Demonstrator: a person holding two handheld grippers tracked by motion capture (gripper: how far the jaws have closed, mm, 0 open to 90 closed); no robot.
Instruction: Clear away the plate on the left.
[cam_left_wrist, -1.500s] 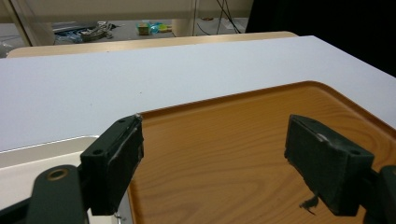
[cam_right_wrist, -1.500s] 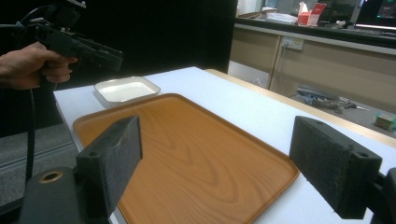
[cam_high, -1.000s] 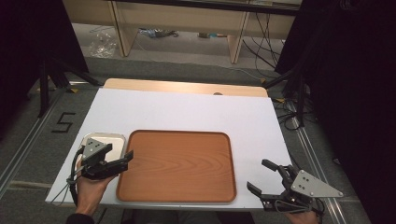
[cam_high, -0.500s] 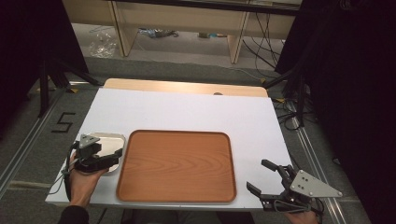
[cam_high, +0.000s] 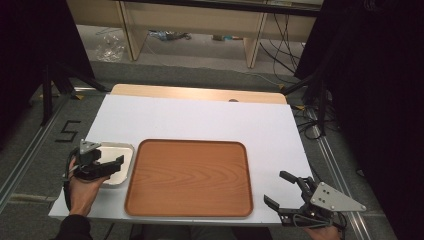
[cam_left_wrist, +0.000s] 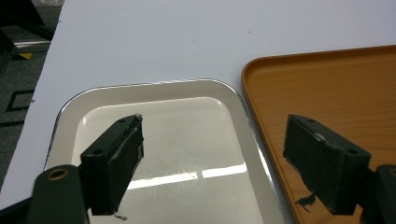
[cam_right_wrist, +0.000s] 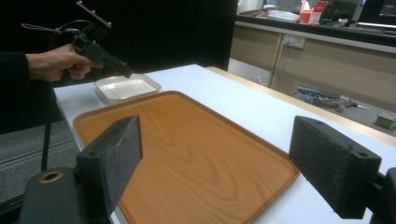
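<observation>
Sitting at the table's left edge, just beside the wooden tray (cam_high: 189, 177), the small silver tray (cam_left_wrist: 154, 100) lies under the left gripper (cam_high: 111, 166), whose jaws spread wide over its right rim. The right gripper (cam_high: 281, 191) hovers wide open off the wooden tray's right corner.

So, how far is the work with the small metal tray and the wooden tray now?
Nothing looks finished yet: the metal tray lies on the table beside the wooden tray, which holds nothing. In hand: the left gripper hovers open over the metal tray, one jaw each side of its right rim. Left: closing on it and moving it. The right gripper waits open.
</observation>
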